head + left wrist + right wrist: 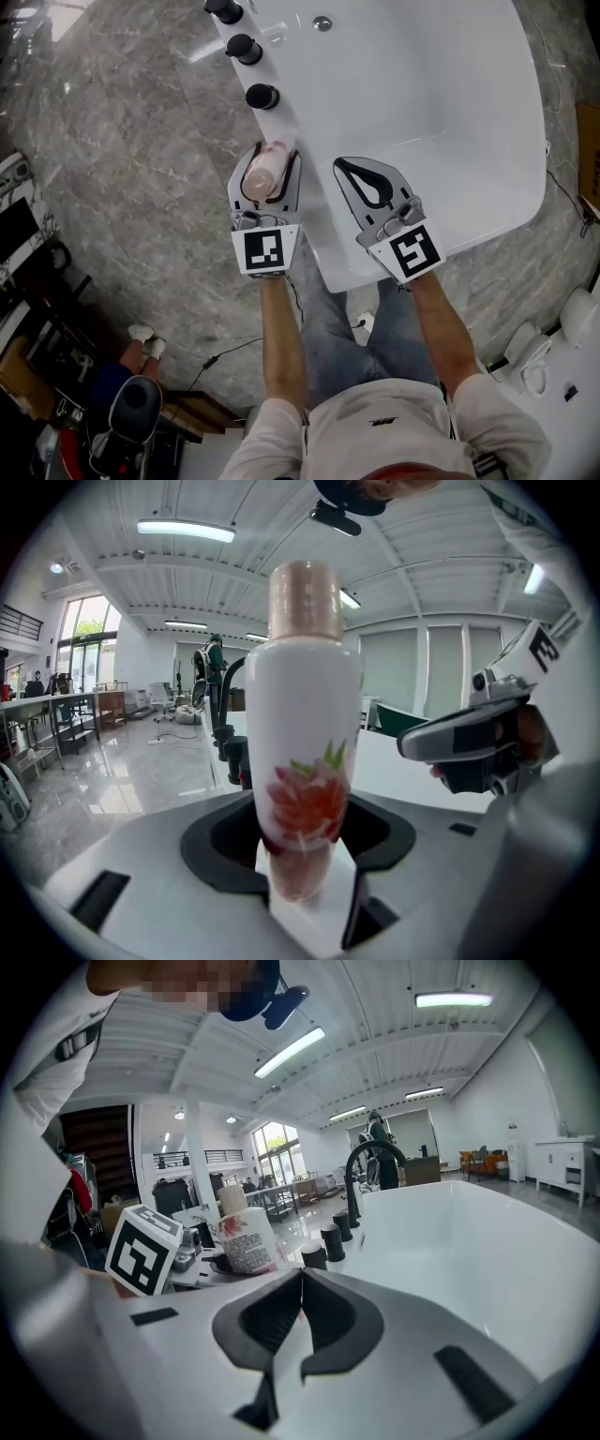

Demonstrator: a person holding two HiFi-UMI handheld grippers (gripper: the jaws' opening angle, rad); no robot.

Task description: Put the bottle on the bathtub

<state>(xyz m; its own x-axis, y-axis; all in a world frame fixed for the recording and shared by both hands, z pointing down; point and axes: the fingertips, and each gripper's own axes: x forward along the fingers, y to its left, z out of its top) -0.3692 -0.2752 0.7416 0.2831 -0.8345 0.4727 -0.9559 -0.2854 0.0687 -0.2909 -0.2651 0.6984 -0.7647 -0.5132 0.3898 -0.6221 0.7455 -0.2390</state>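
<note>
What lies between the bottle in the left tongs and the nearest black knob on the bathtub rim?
Nothing: in the head view only bare bathtub rim separates the bottle from the knob.

We wore a white short-sleeved T-shirt (375, 436) with a small dark logo (380, 422) on the chest, and faded blue jeans (330, 314). Our left gripper (275, 155) and right gripper (343, 167) had pale grey plastic shells, with black padding lining their curved jaws. Each carried a white cube at its rear end, the left cube (264, 249) and the right cube (413, 251), both printed with bold black square markers.
</note>
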